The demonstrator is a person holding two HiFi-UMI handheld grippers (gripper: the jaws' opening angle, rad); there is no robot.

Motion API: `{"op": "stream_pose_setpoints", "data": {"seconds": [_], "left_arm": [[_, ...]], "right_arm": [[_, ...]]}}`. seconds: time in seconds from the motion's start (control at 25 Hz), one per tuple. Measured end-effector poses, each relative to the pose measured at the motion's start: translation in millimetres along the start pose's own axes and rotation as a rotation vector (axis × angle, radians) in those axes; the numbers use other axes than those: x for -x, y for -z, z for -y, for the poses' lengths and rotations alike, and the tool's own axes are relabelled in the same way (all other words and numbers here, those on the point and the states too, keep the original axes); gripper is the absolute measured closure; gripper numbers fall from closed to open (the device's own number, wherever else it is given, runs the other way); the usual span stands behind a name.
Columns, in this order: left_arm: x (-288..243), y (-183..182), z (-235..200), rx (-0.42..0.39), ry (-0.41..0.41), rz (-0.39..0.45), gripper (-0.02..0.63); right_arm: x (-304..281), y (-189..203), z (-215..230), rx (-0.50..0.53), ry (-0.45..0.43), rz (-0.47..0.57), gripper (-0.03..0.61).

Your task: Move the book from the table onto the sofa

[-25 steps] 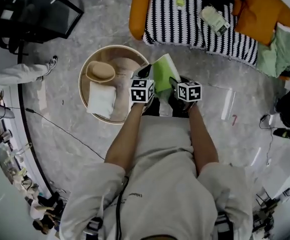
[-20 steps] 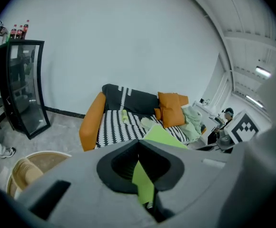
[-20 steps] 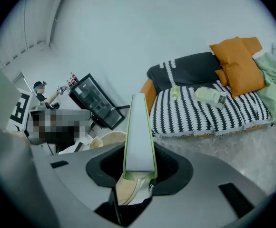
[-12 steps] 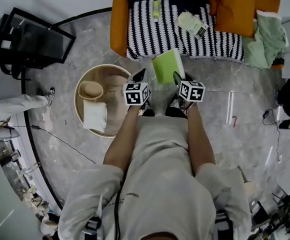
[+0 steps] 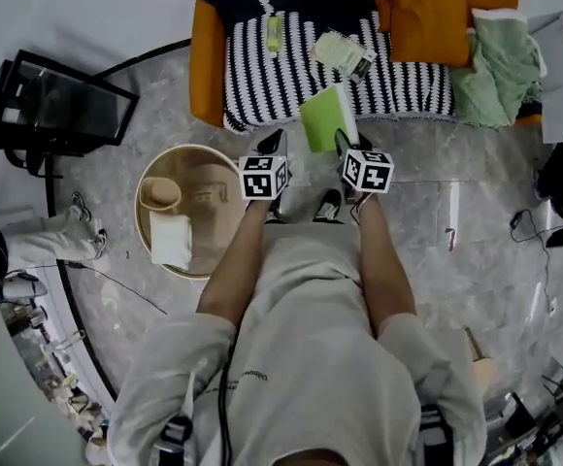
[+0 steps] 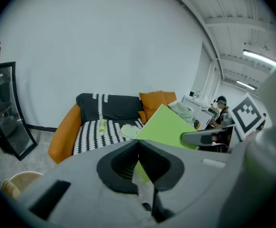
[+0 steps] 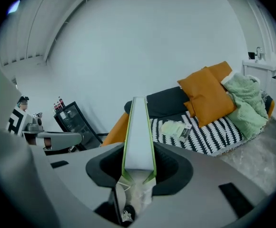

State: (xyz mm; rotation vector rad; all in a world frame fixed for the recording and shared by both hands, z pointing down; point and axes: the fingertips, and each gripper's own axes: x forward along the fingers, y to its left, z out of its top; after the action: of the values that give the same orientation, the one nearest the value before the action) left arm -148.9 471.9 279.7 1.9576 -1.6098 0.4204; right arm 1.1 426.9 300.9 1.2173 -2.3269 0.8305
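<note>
The green book (image 5: 328, 116) stands on edge in the air, just in front of the striped sofa (image 5: 301, 71), with my right gripper (image 5: 346, 144) shut on its lower edge. In the right gripper view its white page edge (image 7: 139, 127) rises between the jaws of that gripper (image 7: 139, 152). My left gripper (image 5: 275, 144) hovers beside the book's left side with its jaws together and nothing seen in them. The left gripper view shows the left gripper (image 6: 138, 144) and, beyond it, the book's cover (image 6: 169, 127) and the sofa (image 6: 100, 127).
The round wooden table (image 5: 146, 231) at lower left carries a tan bowl-like thing (image 5: 160, 192) and a white cloth (image 5: 170, 241). On the sofa lie a yellow-green bottle (image 5: 274, 33), a packet (image 5: 345, 51), an orange cushion (image 5: 427, 13) and a green towel (image 5: 495, 66). A black cabinet (image 5: 63, 105) stands left.
Both grippers and the book have travelled away from the round table toward the sofa and risen a little. The sofa now sits closer and more centred.
</note>
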Motion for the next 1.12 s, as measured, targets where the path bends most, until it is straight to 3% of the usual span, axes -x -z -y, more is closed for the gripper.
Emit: {"op": "stream_pose_setpoints", "data": {"seconds": [0.28, 0.6, 0.92, 1.12], "left_arm": [[-29.6, -14.3, 37.9, -0.004, -0.003, 0.021, 0.604], [-47.6, -20.1, 54.3, -0.01, 0.005, 0.033, 0.604], [-71.9, -24.8, 35.7, 0.017, -0.004, 0.028, 0.604], [-107.1, -51.4, 25.9, 0.01, -0.003, 0.029, 0.604]], "right_arm": [[22.6, -10.9, 64.0, -0.043, 0.063, 0.036, 0.436], [29.2, -11.4, 103.7, -0.066, 0.115, 0.052, 0.436], [0.2, -35.2, 133.4, -0.159, 0.146, 0.104, 0.436], [-27.9, -65.2, 150.8, -0.173, 0.156, 0.109, 0.436]]}}
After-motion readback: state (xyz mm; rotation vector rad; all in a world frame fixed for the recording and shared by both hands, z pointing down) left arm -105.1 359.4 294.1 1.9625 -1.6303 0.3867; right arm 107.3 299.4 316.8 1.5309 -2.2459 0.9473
